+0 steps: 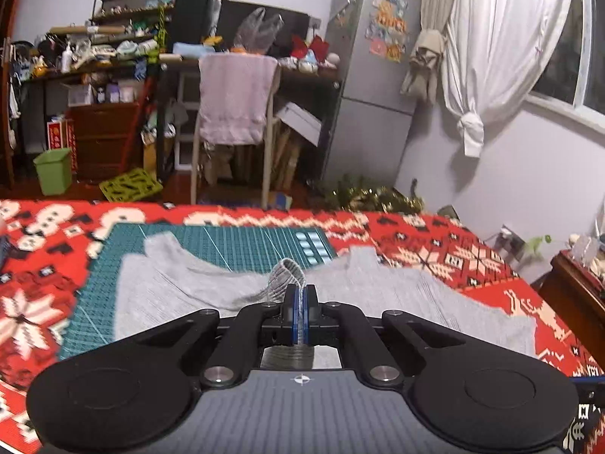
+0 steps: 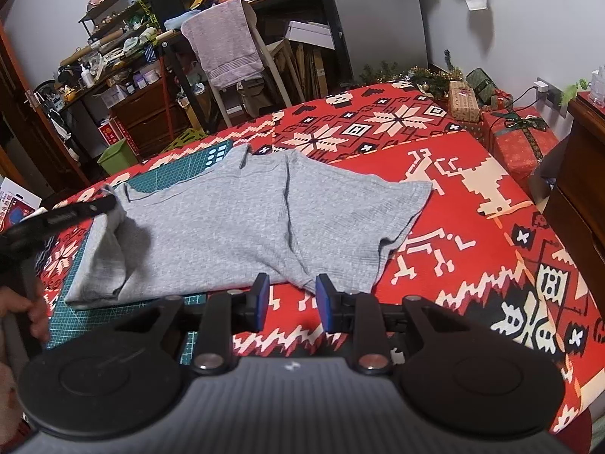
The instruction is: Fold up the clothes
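The grey shirt (image 2: pixel 242 223) lies partly on the green mat (image 2: pixel 177 172) atop the red blanket (image 2: pixel 472 204), its left edge lifted in the clenched left gripper (image 1: pixel 301 295), while the right gripper (image 2: pixel 292 295) hovers released beside the shirt's near hem.

Grey ribbed top (image 2: pixel 234 223) (one edge lifted)

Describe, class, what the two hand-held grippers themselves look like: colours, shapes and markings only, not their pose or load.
Both look alike. The left hand-held gripper has matte black linkage arms with silver pivot bolts, two round black discs at the sides, blue pads on its fingers, and a ribbed grey body with a small white crosshair mark. The right hand-held gripper repeats this, with a faint white mark instead. No cables or sleeves are visible.
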Available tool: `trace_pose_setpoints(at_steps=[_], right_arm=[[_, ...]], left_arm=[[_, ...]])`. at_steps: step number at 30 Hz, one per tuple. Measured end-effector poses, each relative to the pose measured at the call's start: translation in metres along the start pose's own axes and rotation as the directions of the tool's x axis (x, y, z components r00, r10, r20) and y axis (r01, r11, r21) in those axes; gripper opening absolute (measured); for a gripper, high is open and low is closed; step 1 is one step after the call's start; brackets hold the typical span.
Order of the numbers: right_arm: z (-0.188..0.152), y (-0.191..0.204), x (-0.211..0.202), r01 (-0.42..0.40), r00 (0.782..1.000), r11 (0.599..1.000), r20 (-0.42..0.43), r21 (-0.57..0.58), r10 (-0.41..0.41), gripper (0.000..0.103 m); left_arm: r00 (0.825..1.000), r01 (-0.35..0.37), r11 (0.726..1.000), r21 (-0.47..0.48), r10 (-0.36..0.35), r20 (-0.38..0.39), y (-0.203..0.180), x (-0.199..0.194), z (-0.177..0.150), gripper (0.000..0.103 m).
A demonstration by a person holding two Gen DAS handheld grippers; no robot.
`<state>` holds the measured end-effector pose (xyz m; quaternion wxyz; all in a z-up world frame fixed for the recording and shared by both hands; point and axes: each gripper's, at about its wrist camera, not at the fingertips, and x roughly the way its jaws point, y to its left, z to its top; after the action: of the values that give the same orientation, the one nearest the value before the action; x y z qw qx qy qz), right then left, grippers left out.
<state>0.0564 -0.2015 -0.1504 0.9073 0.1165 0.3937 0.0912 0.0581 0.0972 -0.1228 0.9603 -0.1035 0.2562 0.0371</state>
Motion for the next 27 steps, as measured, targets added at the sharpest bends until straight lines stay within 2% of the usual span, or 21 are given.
trace_pose_setpoints(at_steps=[9, 17, 21, 23, 24, 27], right_arm=[[0.005, 0.011, 0.009, -0.011, 1.000, 1.000, -0.006, -0.014, 0.011, 0.029], [0.011, 0.024, 0.017, -0.027, 1.000, 0.999, -0.004, -0.024, 0.027, 0.029], [0.013, 0.034, 0.020, -0.038, 0.999, 0.999, 0.000, -0.037, 0.038, 0.029], [0.014, 0.040, 0.021, -0.042, 0.999, 0.998, 0.003, -0.043, 0.043, 0.029], [0.014, 0.042, 0.021, -0.045, 0.999, 0.998, 0.004, -0.045, 0.045, 0.029], [0.015, 0.046, 0.021, -0.064, 0.998, 0.998, 0.011, -0.031, 0.064, 0.030]], left_arm=[[0.997, 0.071, 0.997, -0.016, -0.071, 0.011, -0.014, 0.014, 0.007, 0.002], [0.986, 0.114, 0.990, -0.083, -0.123, -0.110, -0.004, 0.050, -0.008, 0.003], [0.977, 0.172, 0.977, -0.124, -0.186, -0.108, 0.002, 0.052, -0.011, 0.010], [0.970, 0.201, 0.967, -0.154, -0.218, -0.102, 0.003, 0.049, -0.011, 0.023], [0.968, 0.213, 0.962, -0.171, -0.231, -0.094, 0.005, 0.045, -0.010, 0.026], [0.962, 0.247, 0.947, -0.207, -0.264, -0.061, 0.011, 0.026, -0.006, 0.031]])
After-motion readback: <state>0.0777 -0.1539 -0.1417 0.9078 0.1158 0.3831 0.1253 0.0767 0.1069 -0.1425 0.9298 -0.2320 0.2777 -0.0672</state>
